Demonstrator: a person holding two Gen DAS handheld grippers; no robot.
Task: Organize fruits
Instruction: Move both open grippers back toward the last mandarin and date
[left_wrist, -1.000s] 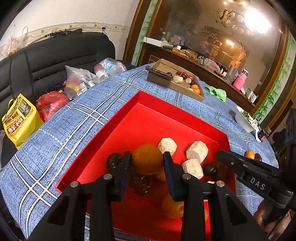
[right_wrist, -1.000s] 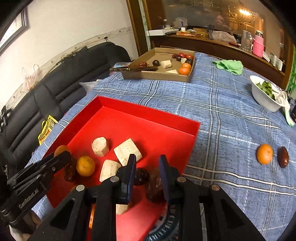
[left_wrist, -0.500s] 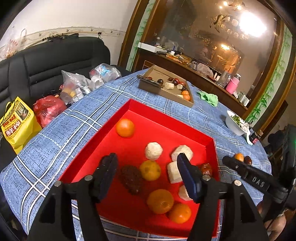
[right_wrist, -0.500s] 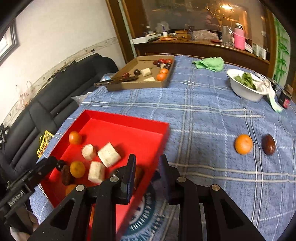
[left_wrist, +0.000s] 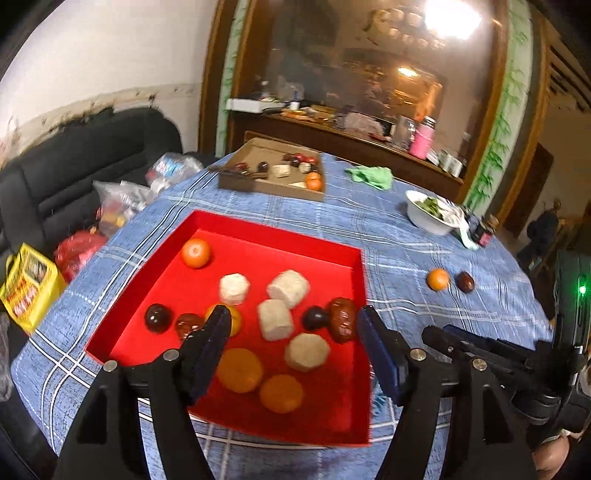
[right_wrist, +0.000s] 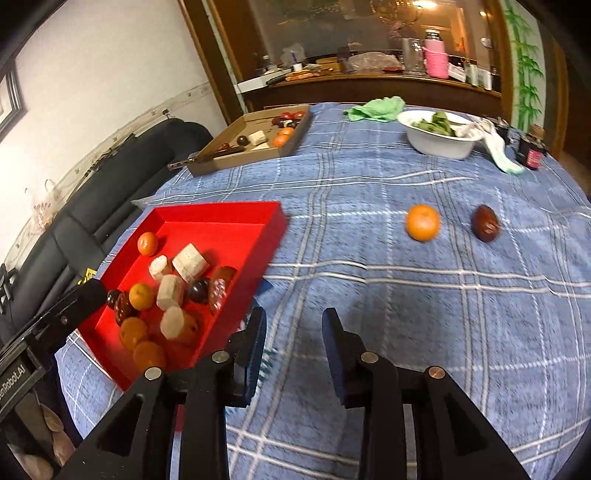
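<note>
Swinging away from the red tray (right_wrist: 207, 221) toward open cloth, right gripper (right_wrist: 291, 332) opening its jaws with nothing between them; left gripper (left_wrist: 291, 332) pulling back above the tray, spreading wide and empty. Lying ahead and to the right of the right tongs: orange (right_wrist: 423, 222) and dark date (right_wrist: 485, 223), side by side, well apart from the tray. Nearer to the right hand. Nothing blocking; white bowl (right_wrist: 439, 146) sitting farther back.
</note>
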